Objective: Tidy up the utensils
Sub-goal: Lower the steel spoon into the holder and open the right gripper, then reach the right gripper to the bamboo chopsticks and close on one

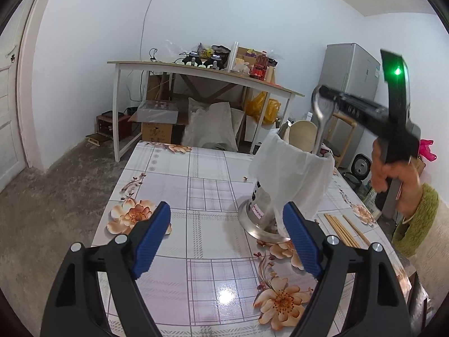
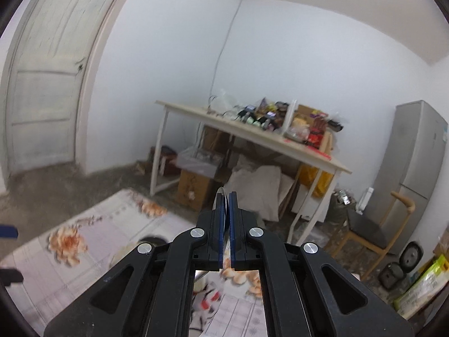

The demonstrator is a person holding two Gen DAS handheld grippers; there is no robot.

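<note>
Left wrist: left claw (image 1: 226,234) released, nothing between its pads, low over the floral worktop (image 1: 168,174); steel utensil holder (image 1: 269,210) (white bag draped over it) just ahead-right, chopsticks (image 1: 343,229) flat beside its base. Right claw (image 1: 327,97) grips a spoon (image 1: 322,120) above the holder. Right wrist: right claw (image 2: 226,210) clenched on spoon (image 2: 220,196), blurred worktop (image 2: 84,241) below.

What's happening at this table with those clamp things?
A person is tidying utensils with a hand-held gripper in each hand. The right hand-held gripper is shut on a metal spoon, held above a steel utensil holder draped with white cloth. The left hand-held gripper is open, empty, low over the flowered table near the holder's base. Wooden chopsticks lie on the table beside it.
</note>
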